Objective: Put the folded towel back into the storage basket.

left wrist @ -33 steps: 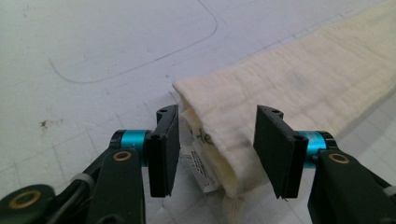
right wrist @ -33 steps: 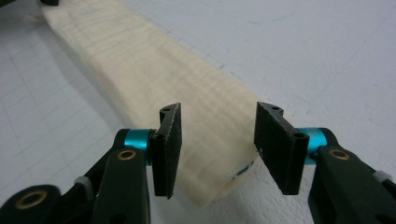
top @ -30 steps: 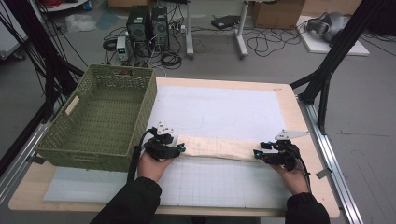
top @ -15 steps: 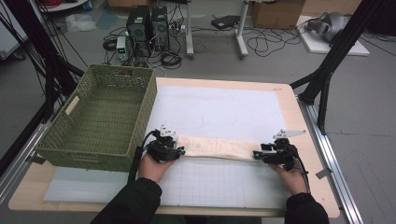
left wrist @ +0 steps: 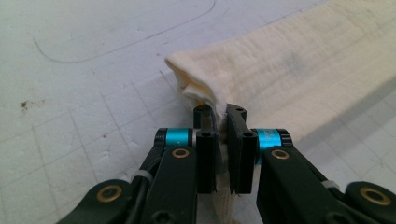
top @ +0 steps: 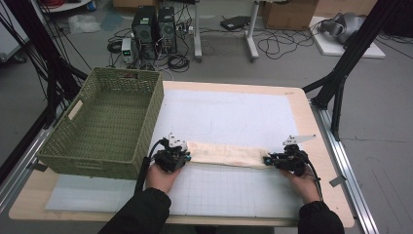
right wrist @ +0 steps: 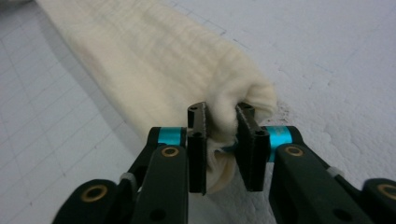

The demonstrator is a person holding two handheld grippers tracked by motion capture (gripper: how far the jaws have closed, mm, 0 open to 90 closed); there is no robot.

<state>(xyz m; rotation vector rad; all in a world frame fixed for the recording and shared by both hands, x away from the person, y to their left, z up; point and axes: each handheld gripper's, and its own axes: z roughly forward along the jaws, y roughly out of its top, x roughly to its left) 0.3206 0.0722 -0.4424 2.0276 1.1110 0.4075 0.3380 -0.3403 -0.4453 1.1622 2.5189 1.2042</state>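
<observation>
Cloth held at both ends on the worktop

The folded cream cloth [top: 226,154] lies left to right on the white mat [top: 229,117]; the left gripper [top: 186,155] and right gripper [top: 267,160] have just closed on its ends. A green basket [top: 104,122] sits far left.

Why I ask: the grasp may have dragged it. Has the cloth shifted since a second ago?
No. The cloth lies as far from the green basket as before; the left claw and right claw have just been closing on its ends.
</observation>
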